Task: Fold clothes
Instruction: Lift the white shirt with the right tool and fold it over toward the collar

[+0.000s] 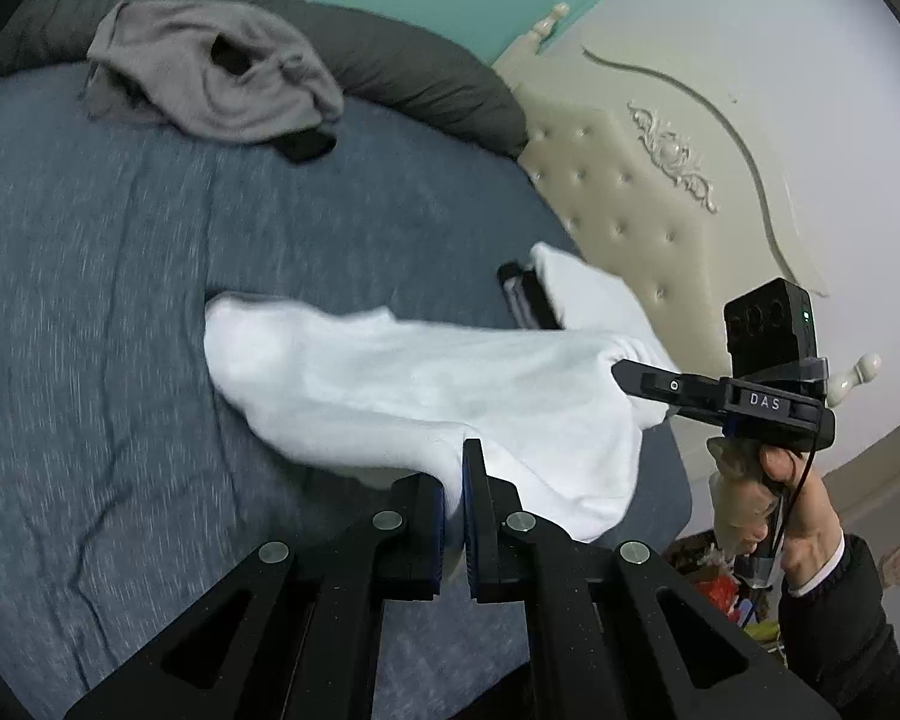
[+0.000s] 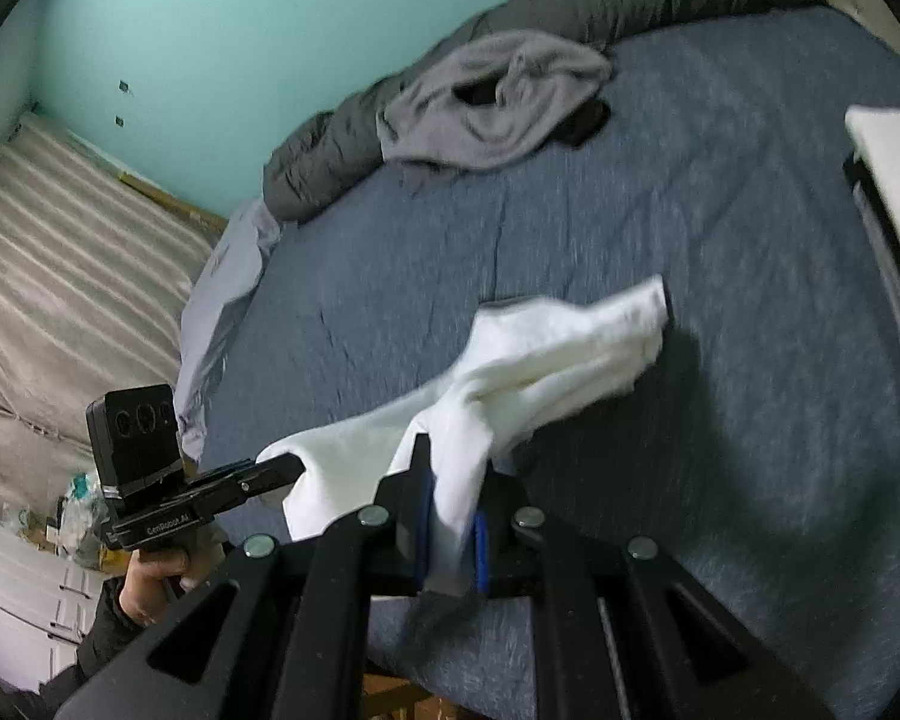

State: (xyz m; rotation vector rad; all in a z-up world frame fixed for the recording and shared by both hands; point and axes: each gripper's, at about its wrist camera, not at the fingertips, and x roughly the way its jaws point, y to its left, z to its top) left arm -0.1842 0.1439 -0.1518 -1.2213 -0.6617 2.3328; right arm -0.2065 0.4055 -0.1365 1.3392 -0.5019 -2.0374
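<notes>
The left gripper [image 1: 459,504] is pinching one edge of a white garment [image 1: 402,384] between its blue-padded fingers, and the right gripper [image 1: 621,373] is clamping another edge of the same cloth, so both sets of jaws are closed on fabric. The garment is hanging stretched between the 2 grippers above the blue-grey bedsheet [image 1: 120,300], its far end trailing down toward the sheet and blurring.

Only the left wrist view is showing the cream tufted headboard [image 1: 624,204] and the person's right hand [image 1: 792,492] around its handle. Only the right wrist view is showing the striped curtain [image 2: 60,276] and the person's left hand [image 2: 150,576] on its handle.

In the right wrist view the garment's [image 2: 546,360] long axis is running from the right gripper [image 2: 450,516] up and to the right, a second corner reaching left to the left gripper [image 2: 297,468]. A crumpled grey garment [image 1: 222,78] is lying at the far side of the bed against a dark grey duvet [image 1: 426,72].
</notes>
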